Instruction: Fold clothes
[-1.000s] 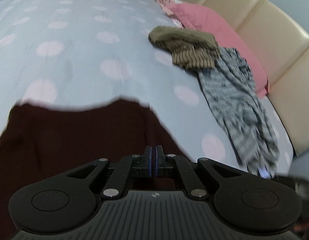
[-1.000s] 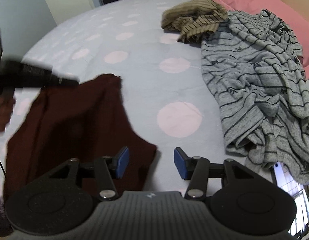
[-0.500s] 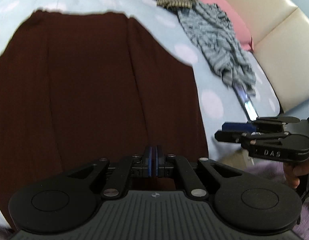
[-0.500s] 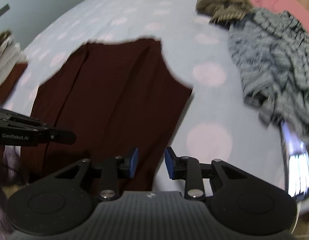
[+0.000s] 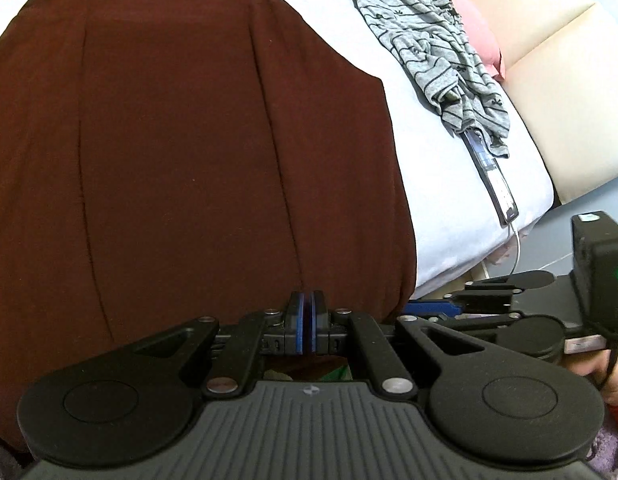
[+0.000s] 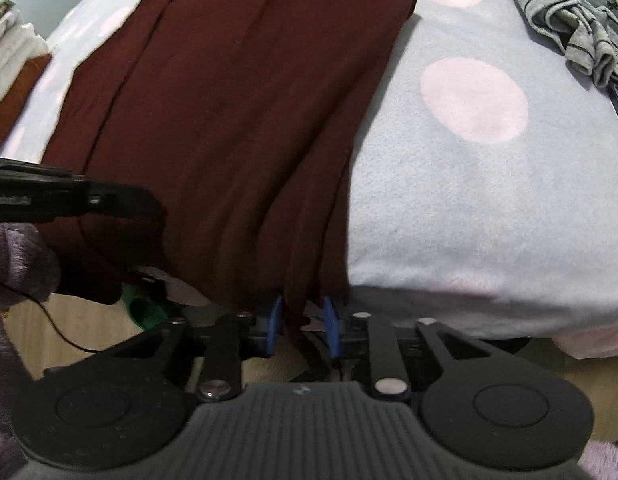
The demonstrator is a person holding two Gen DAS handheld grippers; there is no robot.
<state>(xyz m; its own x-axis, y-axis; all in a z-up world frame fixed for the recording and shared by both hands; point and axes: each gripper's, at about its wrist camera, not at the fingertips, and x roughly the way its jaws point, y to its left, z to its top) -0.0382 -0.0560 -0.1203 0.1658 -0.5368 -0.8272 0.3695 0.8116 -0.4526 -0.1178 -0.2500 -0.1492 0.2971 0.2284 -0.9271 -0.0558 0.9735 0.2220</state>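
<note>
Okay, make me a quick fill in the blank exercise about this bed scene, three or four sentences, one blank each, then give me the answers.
1. The big garment spread on the bed is dark ____ in colour.
2. The left gripper has its jaws ____.
3. The bedspread is pale blue with pink ____.
4. The phone lies partly under the grey ____ top.

Missing words: maroon; shut; dots; striped
</note>
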